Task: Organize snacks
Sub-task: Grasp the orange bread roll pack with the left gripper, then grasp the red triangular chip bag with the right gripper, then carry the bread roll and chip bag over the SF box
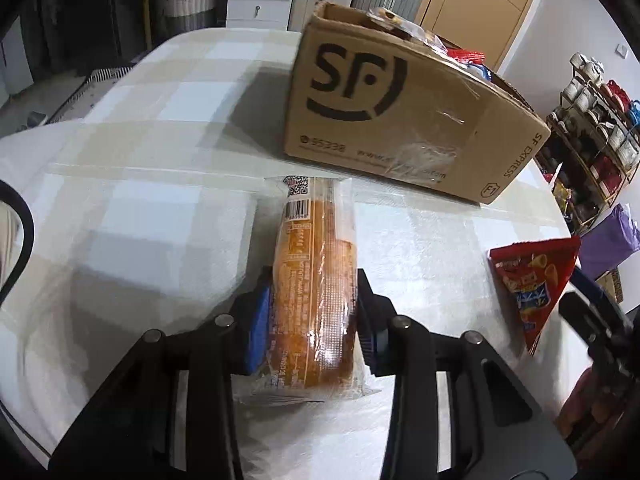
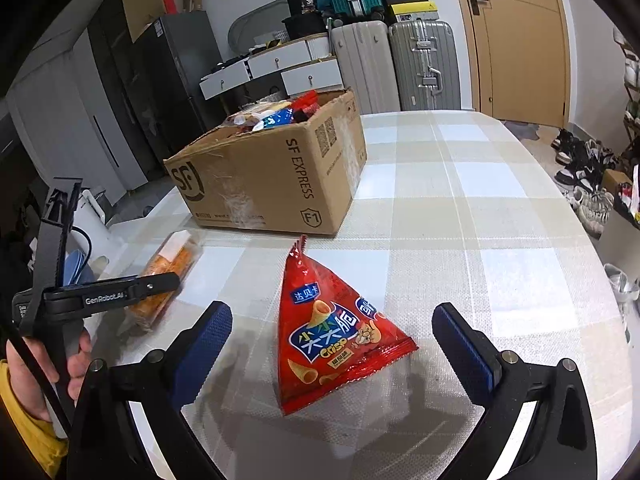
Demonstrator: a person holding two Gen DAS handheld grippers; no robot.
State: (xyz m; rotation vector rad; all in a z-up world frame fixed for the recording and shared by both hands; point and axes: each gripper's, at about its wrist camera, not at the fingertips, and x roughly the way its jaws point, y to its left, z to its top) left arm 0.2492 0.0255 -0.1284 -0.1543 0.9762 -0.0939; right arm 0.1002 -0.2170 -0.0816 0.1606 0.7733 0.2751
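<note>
Near box (image 1: 400, 120), left gripper (image 1: 314, 320) clamped mid-length on soft bread pack (image 1: 316, 280), crushable; right gripper (image 2: 332, 344) wide open around light chips (image 2: 332, 332)

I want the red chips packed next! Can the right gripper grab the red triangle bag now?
Probably yes. The right gripper is open, its fingers either side of the red triangle bag lying on the table. Nothing sits between them.

Black two-finger grippers with blue pads, held by a person in a yellow sleeve

Each gripper (image 2: 332, 344) has black linkage arms with round silver pins and ribbed blue pads (image 2: 204, 340); the left gripper (image 1: 314, 312) reads "GenRobot.AI" in white, beside a yellow sleeve (image 2: 24, 412) and a black cable (image 1: 24, 236).
</note>
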